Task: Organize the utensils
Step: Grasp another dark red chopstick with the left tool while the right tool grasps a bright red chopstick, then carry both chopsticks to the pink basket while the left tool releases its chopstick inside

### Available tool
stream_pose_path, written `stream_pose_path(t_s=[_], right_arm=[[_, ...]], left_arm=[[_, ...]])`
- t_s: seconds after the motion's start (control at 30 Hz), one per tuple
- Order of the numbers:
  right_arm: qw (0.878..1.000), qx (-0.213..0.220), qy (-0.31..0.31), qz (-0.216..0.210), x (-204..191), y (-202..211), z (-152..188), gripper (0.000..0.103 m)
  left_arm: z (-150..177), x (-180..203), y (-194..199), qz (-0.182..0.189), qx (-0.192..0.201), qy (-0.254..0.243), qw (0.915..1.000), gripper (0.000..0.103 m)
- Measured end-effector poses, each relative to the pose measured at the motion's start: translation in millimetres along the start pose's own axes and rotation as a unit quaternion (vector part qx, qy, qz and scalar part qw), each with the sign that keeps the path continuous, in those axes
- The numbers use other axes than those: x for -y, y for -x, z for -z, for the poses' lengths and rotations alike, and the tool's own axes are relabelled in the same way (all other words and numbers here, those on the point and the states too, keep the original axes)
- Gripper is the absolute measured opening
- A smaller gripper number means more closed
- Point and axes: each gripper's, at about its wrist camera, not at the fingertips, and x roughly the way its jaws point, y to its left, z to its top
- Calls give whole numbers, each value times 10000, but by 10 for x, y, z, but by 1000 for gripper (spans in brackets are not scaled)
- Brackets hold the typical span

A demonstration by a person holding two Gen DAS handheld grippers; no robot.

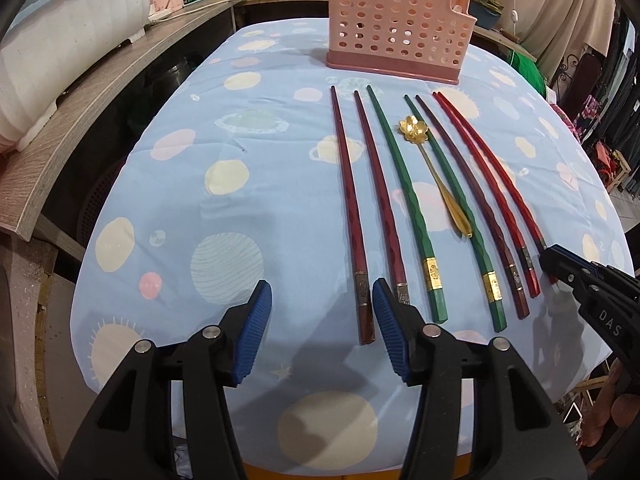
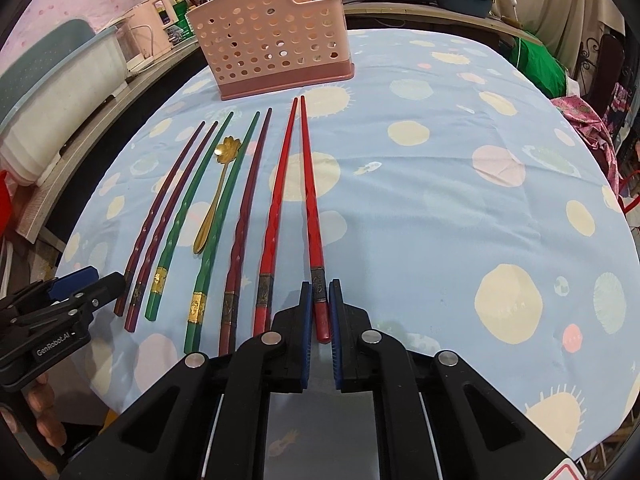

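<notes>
Several chopsticks lie side by side on the blue patterned tablecloth [image 1: 240, 184], with a gold flower spoon [image 1: 436, 176] among them. My left gripper [image 1: 322, 304] is open low over the cloth. The butt of the leftmost dark red chopstick [image 1: 352, 216] lies between its blue pads, close to the right pad and untouched. My right gripper [image 2: 321, 300] is shut on the butt end of the rightmost bright red chopstick [image 2: 310, 184], which rests on the cloth. Beside it lies its bright red partner [image 2: 276, 200]. A pair of green chopsticks [image 1: 404, 188] flanks the spoon. The pink perforated utensil holder [image 1: 396, 28] stands upright behind the row.
A white dish rack [image 1: 60, 52] sits on a wooden shelf [image 1: 100, 92] along the left of the table. Pots, jars and a tomato crowd the back counter. The cloth to the right of the chopsticks [image 2: 460, 200] is bare. Fingers of a hand show at the left gripper's handle [image 2: 44, 408].
</notes>
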Motion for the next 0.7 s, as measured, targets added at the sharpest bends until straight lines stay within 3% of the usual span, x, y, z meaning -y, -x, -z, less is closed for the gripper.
stream_pose_path(t_s=[0.43,0.53,0.7], right_arm=[[10000,5,20,21,-3,-2,10,8],[10000,4,24,23,-3,-3,10,8],[10000,6,29,25,-7,-3,12,8]], left_arm=[[12,31,-59,-90,-41,-66,9999,48],[13,34,-52,-96,-26,-92,9999,42],[13,23,-38,-27,-3,-103,9999,16]])
